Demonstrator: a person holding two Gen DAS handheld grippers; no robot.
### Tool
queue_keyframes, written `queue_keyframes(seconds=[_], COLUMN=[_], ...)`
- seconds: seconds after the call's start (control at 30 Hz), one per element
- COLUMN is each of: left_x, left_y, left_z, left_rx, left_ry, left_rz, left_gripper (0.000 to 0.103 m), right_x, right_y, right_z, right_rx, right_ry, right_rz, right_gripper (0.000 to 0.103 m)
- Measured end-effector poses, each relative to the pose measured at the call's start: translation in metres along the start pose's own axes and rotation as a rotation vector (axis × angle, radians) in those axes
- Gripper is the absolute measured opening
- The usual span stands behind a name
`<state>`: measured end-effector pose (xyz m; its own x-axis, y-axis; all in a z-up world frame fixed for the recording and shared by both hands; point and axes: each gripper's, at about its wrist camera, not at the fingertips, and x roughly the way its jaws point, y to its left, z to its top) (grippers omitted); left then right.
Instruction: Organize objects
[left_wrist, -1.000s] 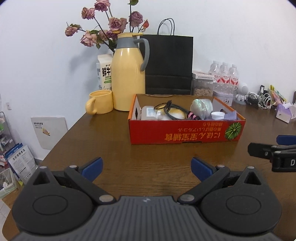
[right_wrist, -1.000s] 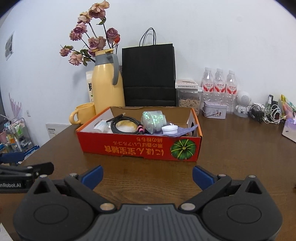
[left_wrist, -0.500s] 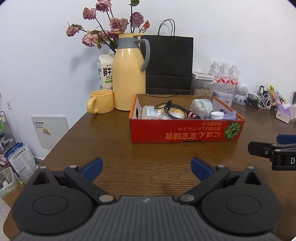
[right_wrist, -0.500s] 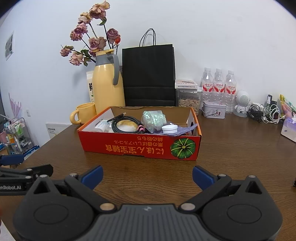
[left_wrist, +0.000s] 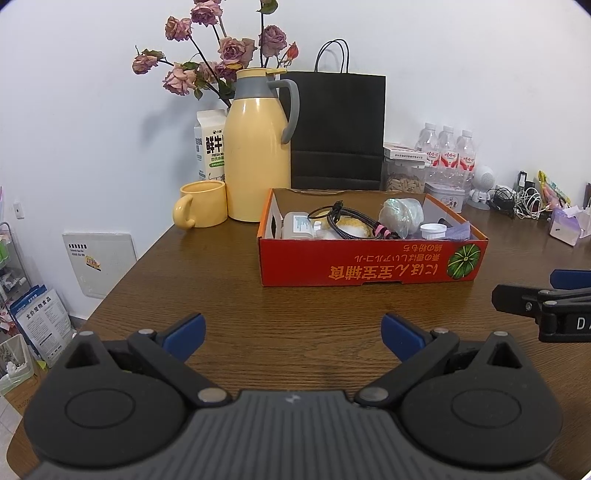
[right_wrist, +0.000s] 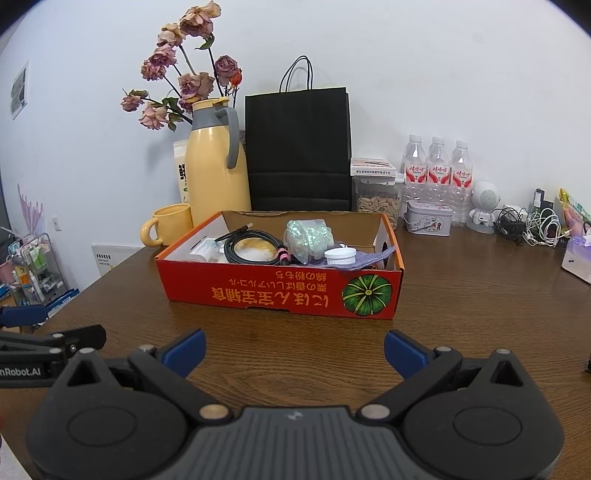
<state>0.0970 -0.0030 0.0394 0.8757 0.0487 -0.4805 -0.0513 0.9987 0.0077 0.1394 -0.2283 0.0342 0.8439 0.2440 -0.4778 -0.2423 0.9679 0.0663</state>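
Both grippers have backed away a little from the red box (left_wrist: 369, 266). Left gripper (left_wrist: 291, 330) and right gripper (right_wrist: 293, 349) are wide open, holding nothing, over the brown table (left_wrist: 221, 295) by a white wall (left_wrist: 74, 110).

The room is bright with soft, even light, and the plain white wall (left_wrist: 461, 66) looks clean with only a faint grey shadow beside the dried pink roses (left_wrist: 221, 55). Both pictures are sharp in the middle, but the round lens bends everything near the edges, and the corners go dark. The shiny brown wooden table (right_wrist: 480, 295) shows a pale, soft glare, and the tall black paper bag (right_wrist: 299, 147) looks very dark.
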Motion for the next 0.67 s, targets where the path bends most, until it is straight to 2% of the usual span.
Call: queue_keyframes(seconds=[0.67], left_x=[-0.0029], left_y=[0.0006], left_z=[-0.0011], left_rx=[0.009], left_ry=[-0.011], left_rz=[0.016], left_gripper=[0.103], right_x=[0.0013], right_y=[0.0023], right_z=[-0.0034], right_rx=[-0.004], right_ry=[0.006], right_rz=[0.000], right_gripper=[0.103])
